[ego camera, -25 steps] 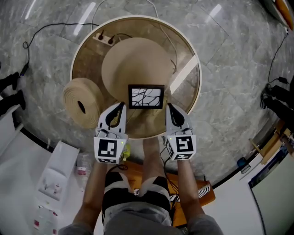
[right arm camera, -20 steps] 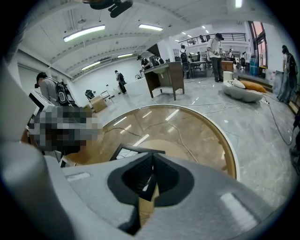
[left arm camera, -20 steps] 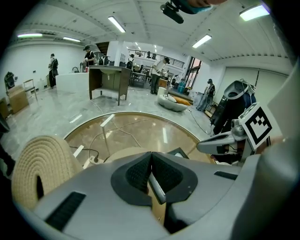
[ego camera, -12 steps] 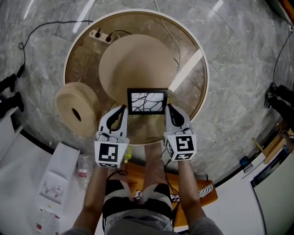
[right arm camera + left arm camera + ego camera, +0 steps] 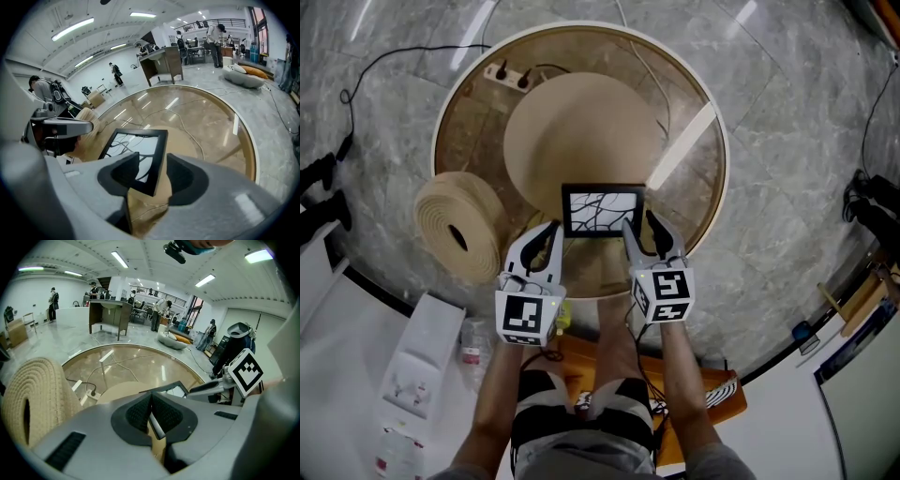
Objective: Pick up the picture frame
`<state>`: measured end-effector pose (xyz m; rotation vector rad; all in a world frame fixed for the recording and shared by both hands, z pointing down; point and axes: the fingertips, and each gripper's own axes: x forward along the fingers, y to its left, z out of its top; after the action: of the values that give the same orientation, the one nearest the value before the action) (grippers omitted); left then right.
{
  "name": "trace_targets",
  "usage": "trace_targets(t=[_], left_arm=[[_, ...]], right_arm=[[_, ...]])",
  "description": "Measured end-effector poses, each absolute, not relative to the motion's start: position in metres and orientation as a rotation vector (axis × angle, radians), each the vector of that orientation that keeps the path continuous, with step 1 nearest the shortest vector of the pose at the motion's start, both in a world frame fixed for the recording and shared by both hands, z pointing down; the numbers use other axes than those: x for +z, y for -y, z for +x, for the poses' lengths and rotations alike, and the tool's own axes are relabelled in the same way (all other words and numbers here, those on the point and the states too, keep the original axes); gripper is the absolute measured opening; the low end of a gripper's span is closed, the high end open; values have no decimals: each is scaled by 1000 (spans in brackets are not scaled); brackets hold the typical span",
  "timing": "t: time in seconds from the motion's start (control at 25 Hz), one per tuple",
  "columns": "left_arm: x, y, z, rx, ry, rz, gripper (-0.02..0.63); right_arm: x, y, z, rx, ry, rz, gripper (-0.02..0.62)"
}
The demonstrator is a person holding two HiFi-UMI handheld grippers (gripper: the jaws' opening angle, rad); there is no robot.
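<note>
- The picture frame (image 5: 602, 209) lies flat on the near side of a round tan top (image 5: 572, 122), black border around a white sheet with dark branching lines. It has not been lifted.
- The right gripper (image 5: 642, 223) is at the frame's 4 o'clock. Its jaws are opening and stand wide, one on each side of the frame's right edge near the near corner. In the right gripper view the pads are clear of the border on both sides, so nothing is clamped.
- The left gripper (image 5: 549, 232) sits at the frame's 7 o'clock, just beside the near-left corner. Its jaws meet at the tips, and a strip of an edge shows through the gap behind them. No grip on the frame is evident.
- Step in hand, as I judge it: setting the right jaws over the edge before grasping.
- The next move calls for closing those jaws squarely on the border, deep enough not to slip off the corner, then lifting level.
- Further out, a woven roll (image 5: 455, 225) lies at 9 o'clock.
- A power strip (image 5: 508, 73) is at 11 o'clock and a white bar (image 5: 680, 145) at 1 o'clock, both inside the big round platform (image 5: 727, 178).
</note>
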<state>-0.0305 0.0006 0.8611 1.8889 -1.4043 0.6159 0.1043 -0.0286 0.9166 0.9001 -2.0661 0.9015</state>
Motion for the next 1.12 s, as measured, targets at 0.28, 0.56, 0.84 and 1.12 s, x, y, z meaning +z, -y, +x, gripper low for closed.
trace_targets(t=[0.28,0.56,0.84,1.12], left_arm=[[867,-5,-30,620,1401,1881,18],[870,-9,-27,620,1395,1879,18],[874,-9,-29,612,1396,1859,18],[870,-8,-30,613,1402,1867,18]], right_arm=[[925,27,106,891,2051,903,183],[927,29,109,838,2026,907,134],[932,34,112,870,2004,940,69],[931,35,111,854,2017,919,63]])
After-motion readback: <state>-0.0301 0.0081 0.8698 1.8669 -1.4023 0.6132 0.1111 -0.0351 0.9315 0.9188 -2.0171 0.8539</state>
